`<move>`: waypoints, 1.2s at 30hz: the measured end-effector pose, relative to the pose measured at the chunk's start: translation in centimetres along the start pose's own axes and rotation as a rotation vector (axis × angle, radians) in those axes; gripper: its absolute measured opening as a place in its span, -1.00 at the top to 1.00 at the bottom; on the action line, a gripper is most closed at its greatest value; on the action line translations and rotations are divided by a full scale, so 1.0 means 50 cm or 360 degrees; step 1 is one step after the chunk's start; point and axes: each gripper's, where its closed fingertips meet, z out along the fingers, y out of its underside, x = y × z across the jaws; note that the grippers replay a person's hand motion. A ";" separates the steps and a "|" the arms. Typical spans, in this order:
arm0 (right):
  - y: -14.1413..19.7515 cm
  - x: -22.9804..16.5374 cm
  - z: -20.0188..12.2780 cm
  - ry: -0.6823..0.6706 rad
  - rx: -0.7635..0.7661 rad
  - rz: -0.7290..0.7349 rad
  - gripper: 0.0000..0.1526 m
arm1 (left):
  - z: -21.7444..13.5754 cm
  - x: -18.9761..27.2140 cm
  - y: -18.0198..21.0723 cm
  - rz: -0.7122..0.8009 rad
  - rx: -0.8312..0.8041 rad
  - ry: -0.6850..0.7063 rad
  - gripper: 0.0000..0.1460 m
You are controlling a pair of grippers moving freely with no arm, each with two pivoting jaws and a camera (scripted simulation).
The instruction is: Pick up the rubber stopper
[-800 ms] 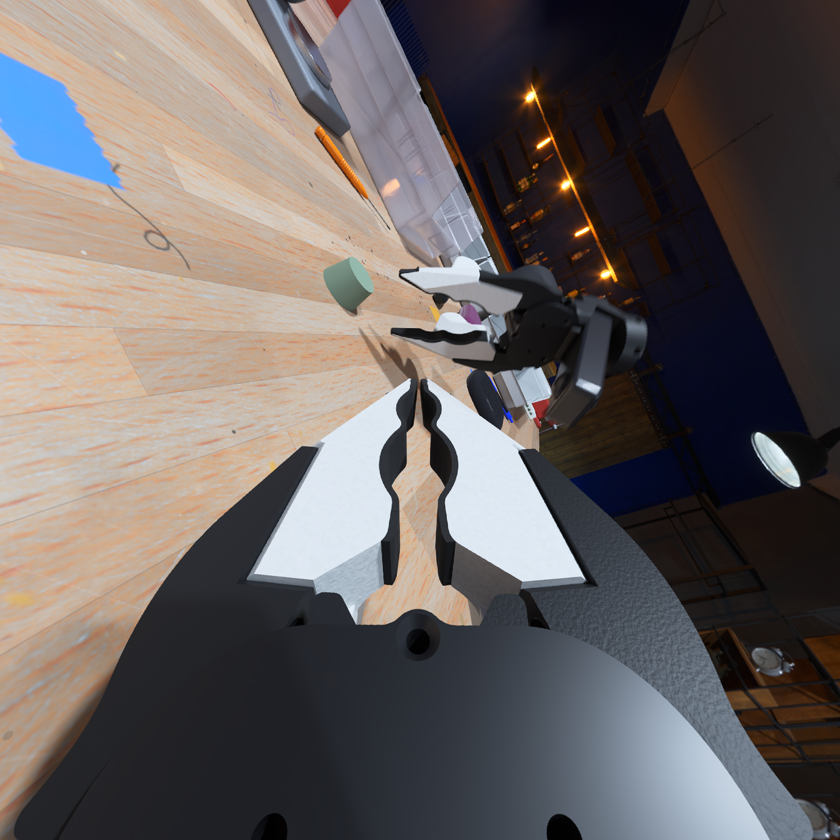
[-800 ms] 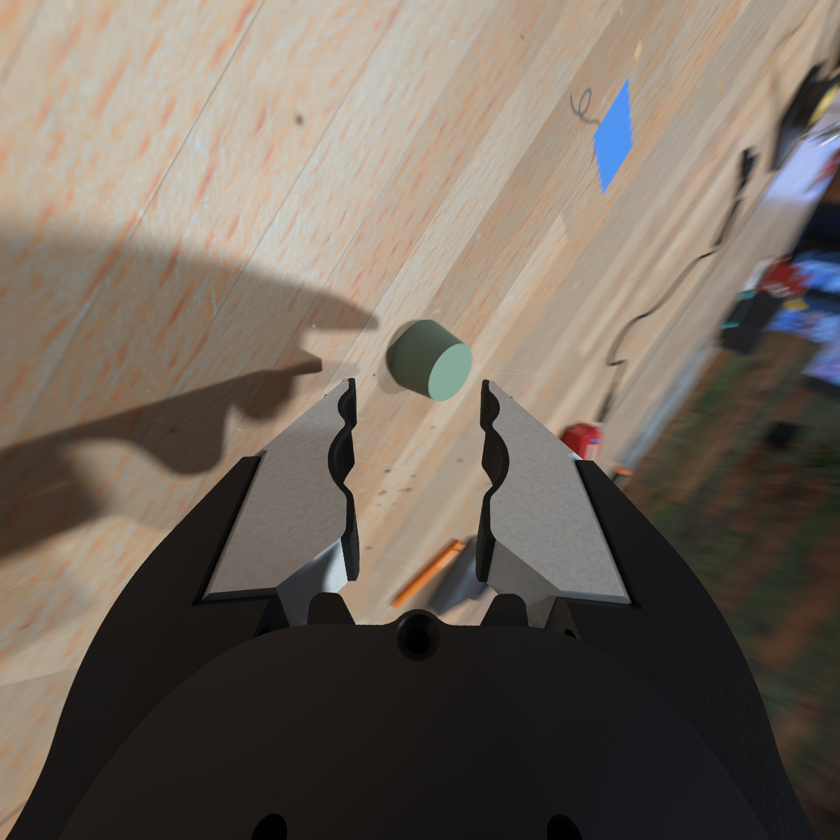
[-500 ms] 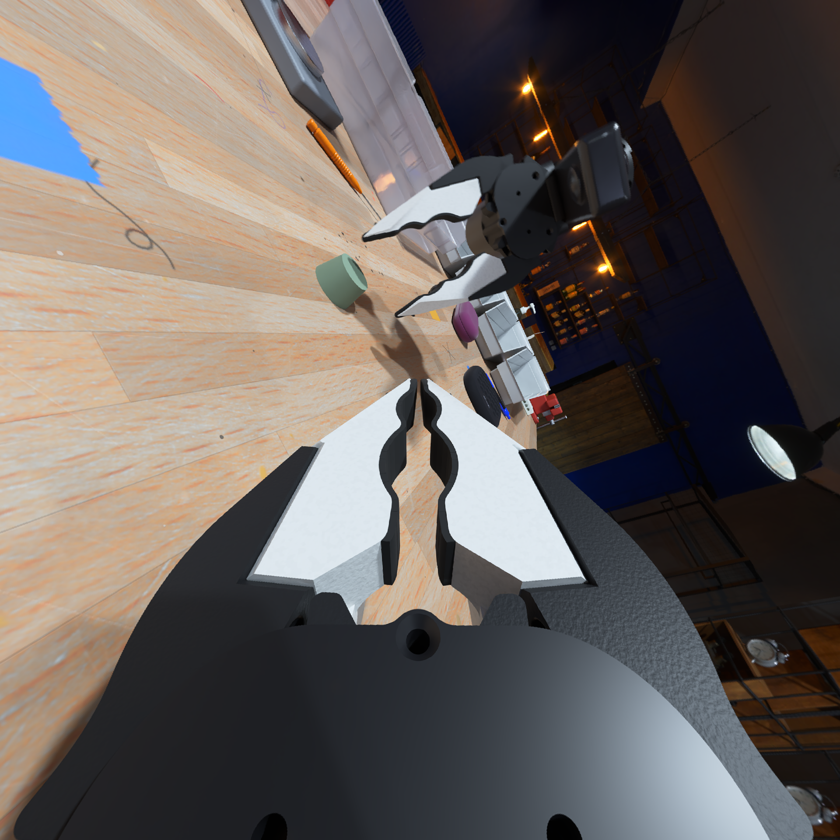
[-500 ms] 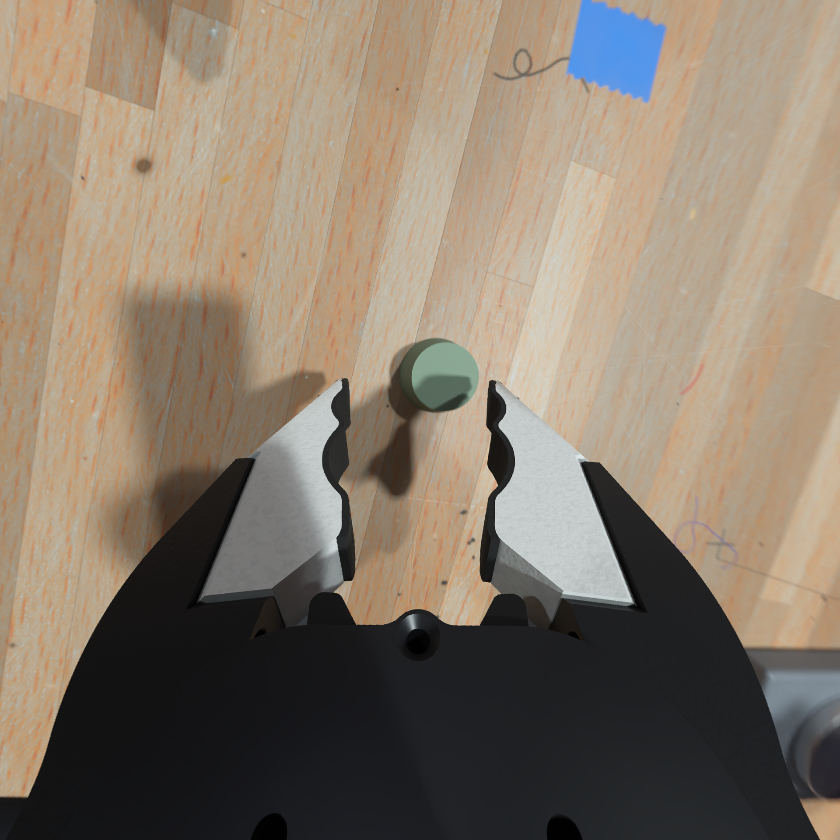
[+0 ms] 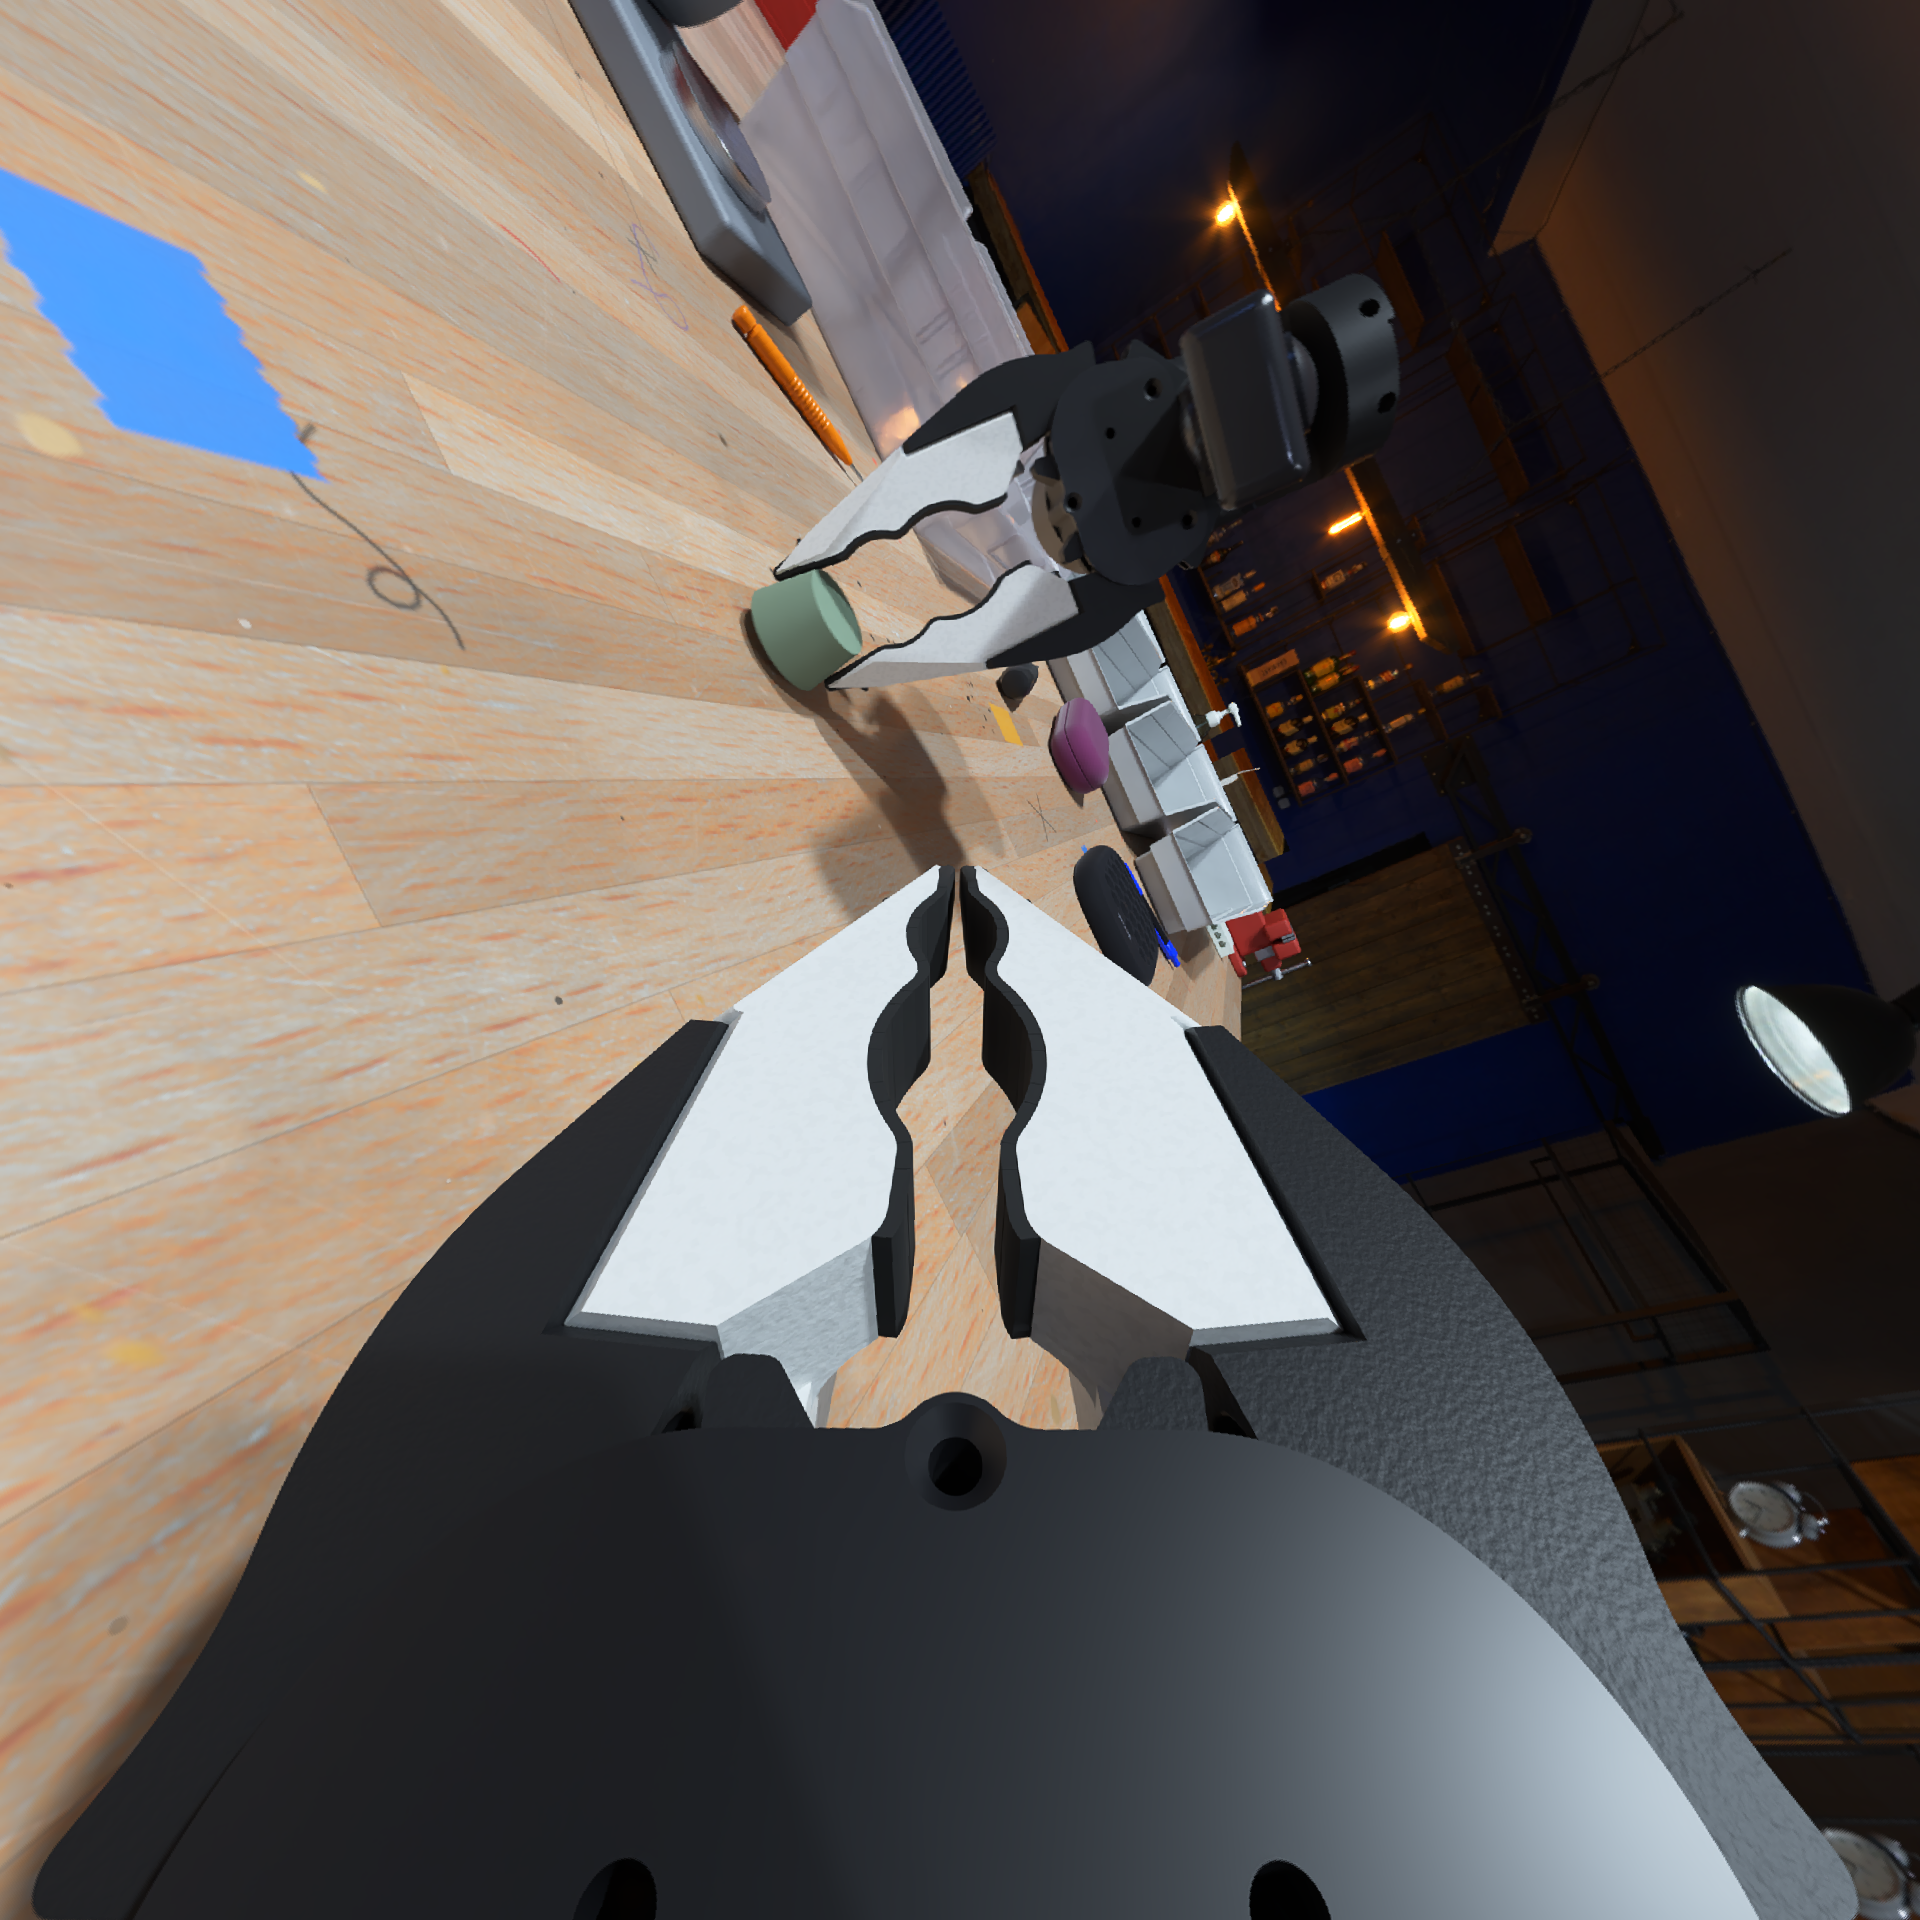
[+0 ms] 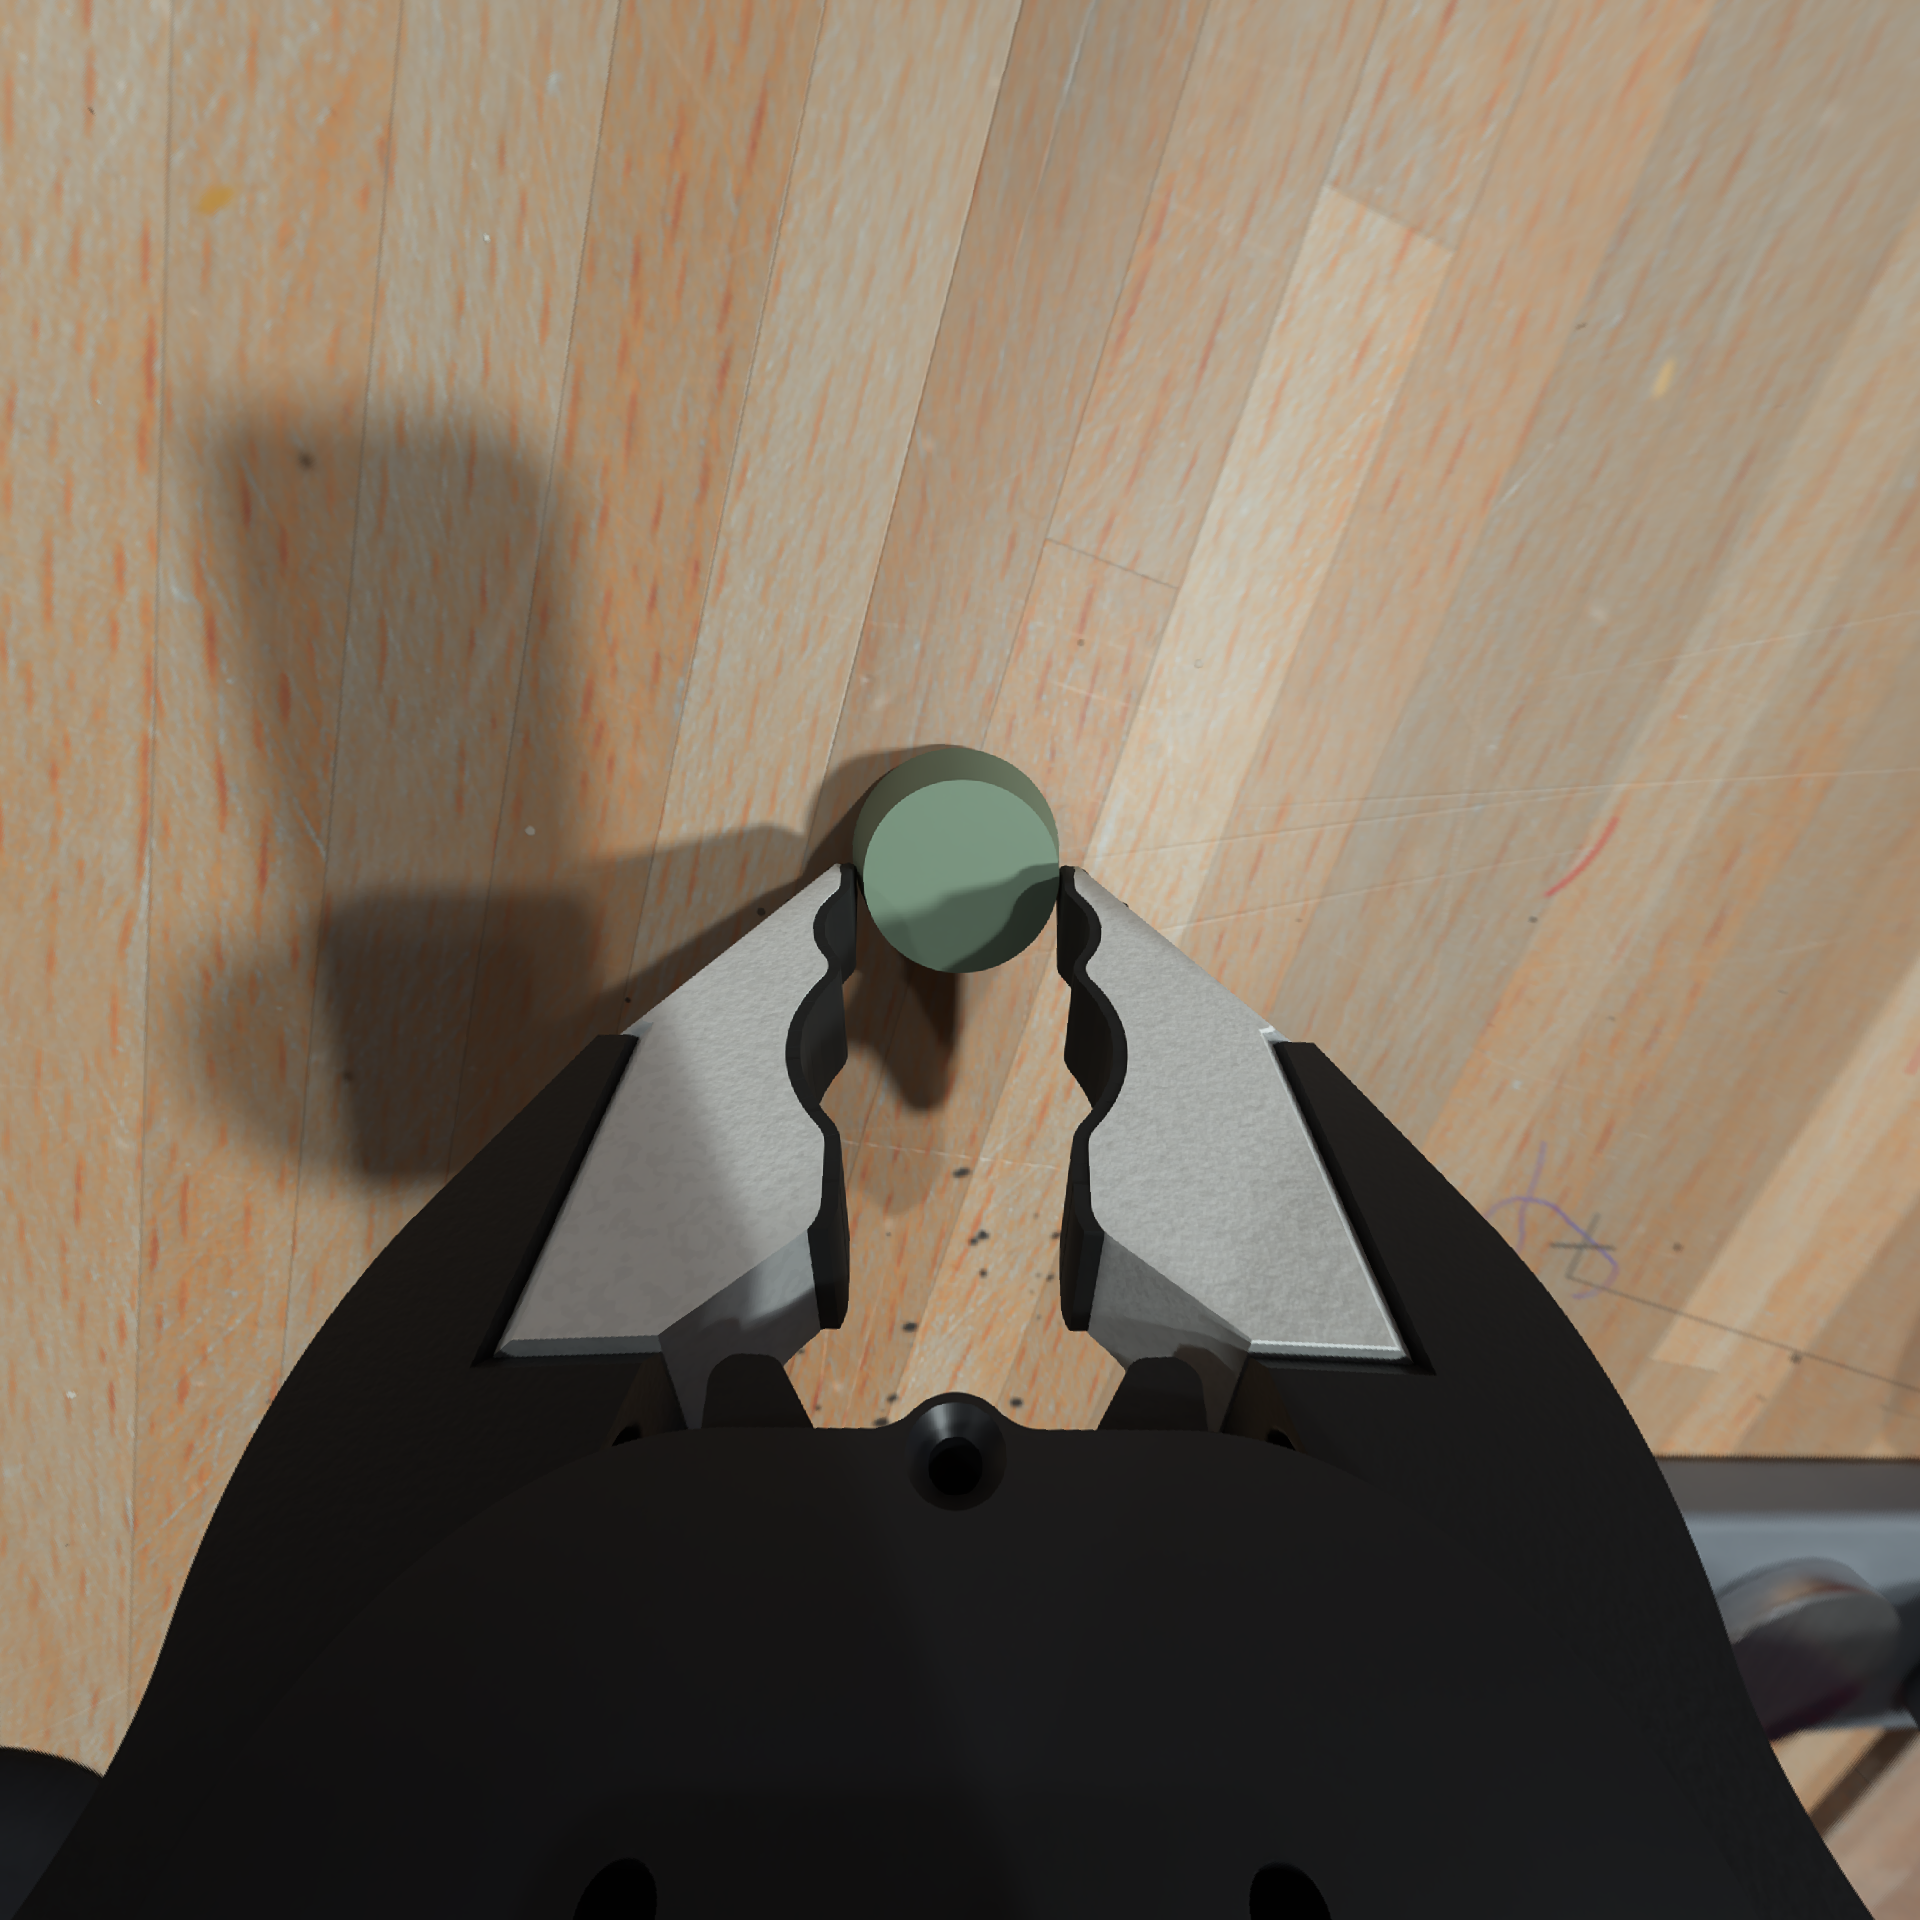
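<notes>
The rubber stopper [image 6: 951, 883] is a short pale-green cylinder standing on the wooden table [image 6: 416, 416]. My right gripper [image 6: 958, 878] points down at it, and its two fingertips press against the stopper's left and right sides. The left wrist view shows the same from the side: the right gripper [image 5: 805, 625] straddles the stopper [image 5: 795, 639], which rests on the table. My left gripper [image 5: 954, 875] is shut and empty, low over the table, a little short of the stopper and to its right.
A blue patch [image 5: 145, 343] lies on the table at the left. An orange pencil [image 5: 790, 384], a grey tray [image 5: 717, 177] and clear plastic bins [image 5: 894, 260] line the far edge. A purple object [image 5: 1078, 743] and a black disc [image 5: 1117, 914] lie beyond the left gripper.
The right gripper swung from level to pointing down, dropped onto the stopper, and its jaws narrowed until the fingertips met its sides. The left gripper stayed shut and shifted only slightly.
</notes>
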 end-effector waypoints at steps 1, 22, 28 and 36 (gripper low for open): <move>-0.003 0.002 -0.009 0.0020 0.0005 -0.0001 0.50 | -0.002 0.000 -0.004 0.0003 -0.0003 -0.0001 0.99; -0.262 0.123 -0.168 0.0416 0.0539 -0.0203 0.50 | 0.109 -0.083 -0.227 -0.0227 -0.0652 -0.0112 0.99; -0.286 0.148 -0.137 0.0269 0.0648 -0.0186 0.50 | 0.113 -0.087 -0.211 -0.0326 -0.0726 -0.0129 0.99; -0.292 0.146 -0.084 0.0140 0.0611 -0.0203 0.50 | 0.099 -0.097 -0.202 -0.0339 -0.0740 -0.0198 1.00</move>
